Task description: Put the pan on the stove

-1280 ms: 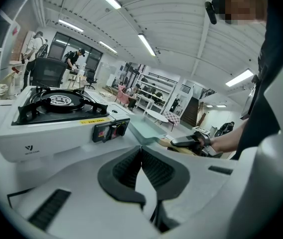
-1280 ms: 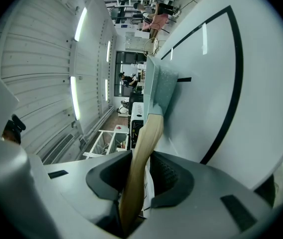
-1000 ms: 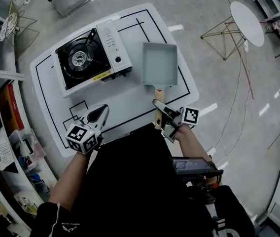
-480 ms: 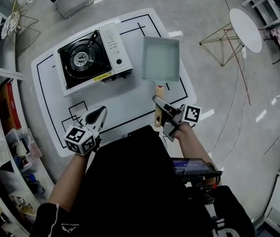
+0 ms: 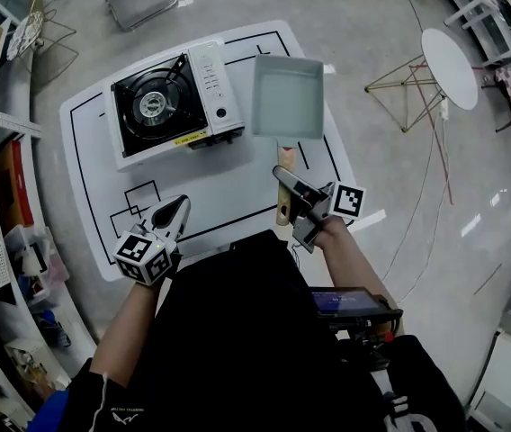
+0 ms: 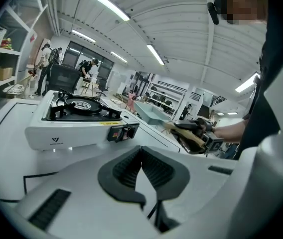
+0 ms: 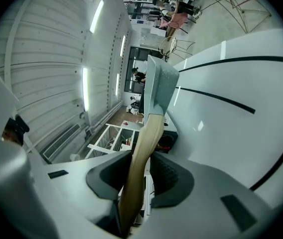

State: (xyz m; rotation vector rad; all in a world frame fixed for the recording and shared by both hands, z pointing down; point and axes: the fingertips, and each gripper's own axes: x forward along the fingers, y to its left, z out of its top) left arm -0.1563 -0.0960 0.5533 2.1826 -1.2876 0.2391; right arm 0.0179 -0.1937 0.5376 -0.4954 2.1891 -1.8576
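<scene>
Sitting between right fingers (image 7: 170,176) is the pan handle (image 7: 142,148).

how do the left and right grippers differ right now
The left gripper is shut and empty; the right gripper is shut on the wooden handle of the pan. The left gripper sits upright; the right gripper is rolled onto its side. Both carry marker cubes.

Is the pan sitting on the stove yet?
No, the right gripper holds the pan beside the stove, not on it.
</scene>
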